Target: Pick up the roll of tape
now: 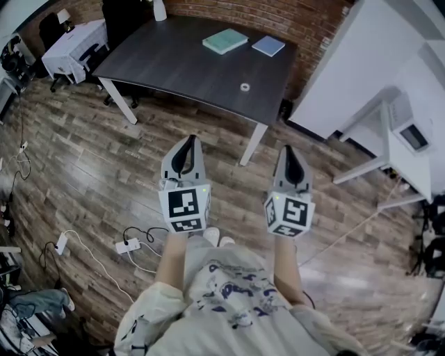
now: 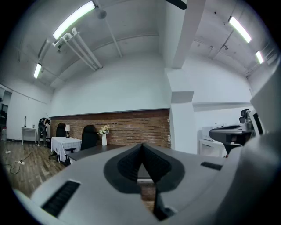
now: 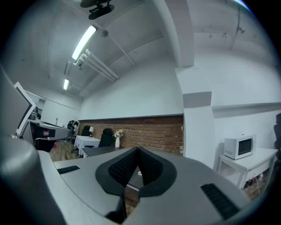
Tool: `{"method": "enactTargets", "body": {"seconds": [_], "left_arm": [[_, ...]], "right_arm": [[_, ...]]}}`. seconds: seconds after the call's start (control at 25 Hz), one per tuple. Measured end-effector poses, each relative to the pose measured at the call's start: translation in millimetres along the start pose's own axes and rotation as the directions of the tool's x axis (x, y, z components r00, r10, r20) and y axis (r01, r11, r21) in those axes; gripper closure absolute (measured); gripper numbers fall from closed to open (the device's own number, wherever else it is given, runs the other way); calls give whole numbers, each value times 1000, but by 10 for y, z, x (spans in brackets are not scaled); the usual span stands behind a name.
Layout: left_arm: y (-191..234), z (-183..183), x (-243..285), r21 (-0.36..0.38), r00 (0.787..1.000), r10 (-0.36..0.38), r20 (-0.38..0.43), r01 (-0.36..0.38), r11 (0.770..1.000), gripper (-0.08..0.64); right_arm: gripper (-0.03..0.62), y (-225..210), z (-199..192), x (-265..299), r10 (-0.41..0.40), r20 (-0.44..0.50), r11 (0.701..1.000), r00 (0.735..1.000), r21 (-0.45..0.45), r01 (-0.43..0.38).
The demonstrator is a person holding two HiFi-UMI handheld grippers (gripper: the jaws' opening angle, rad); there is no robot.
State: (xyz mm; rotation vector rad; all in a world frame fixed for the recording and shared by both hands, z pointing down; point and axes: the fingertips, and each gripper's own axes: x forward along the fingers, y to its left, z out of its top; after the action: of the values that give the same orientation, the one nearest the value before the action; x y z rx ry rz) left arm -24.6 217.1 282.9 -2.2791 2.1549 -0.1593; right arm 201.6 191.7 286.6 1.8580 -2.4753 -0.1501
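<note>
The roll of tape is a small pale ring lying near the right front of a dark table. Both grippers hang level over the wooden floor, well short of that table. My left gripper is shut, its jaws meeting at a point with nothing between them. My right gripper is shut and empty too. In the right gripper view the tape shows as a small white spot behind the right gripper. The left gripper view has the left gripper aimed at the table; no tape shows there.
On the table lie a green book and a blue book, with a white vase at its far edge. A white desk stands right, a cloth-covered table left. A power strip and cables lie on the floor.
</note>
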Motion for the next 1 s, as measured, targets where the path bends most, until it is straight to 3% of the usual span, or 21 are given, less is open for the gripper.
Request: {"method": "enactTargets", "body": {"seconds": [0.68,1.0], "left_arm": [[428,-168,326,6,999,-27,-19,27,1000,557],[472,-204,630,-9,999,-36,-30,36,999,557]], "right_arm": [[588,403,-110,416,19,-15,999,1000,47,-19],[585,377,-91,709,13,-14,998,1000,56,-12]]}}
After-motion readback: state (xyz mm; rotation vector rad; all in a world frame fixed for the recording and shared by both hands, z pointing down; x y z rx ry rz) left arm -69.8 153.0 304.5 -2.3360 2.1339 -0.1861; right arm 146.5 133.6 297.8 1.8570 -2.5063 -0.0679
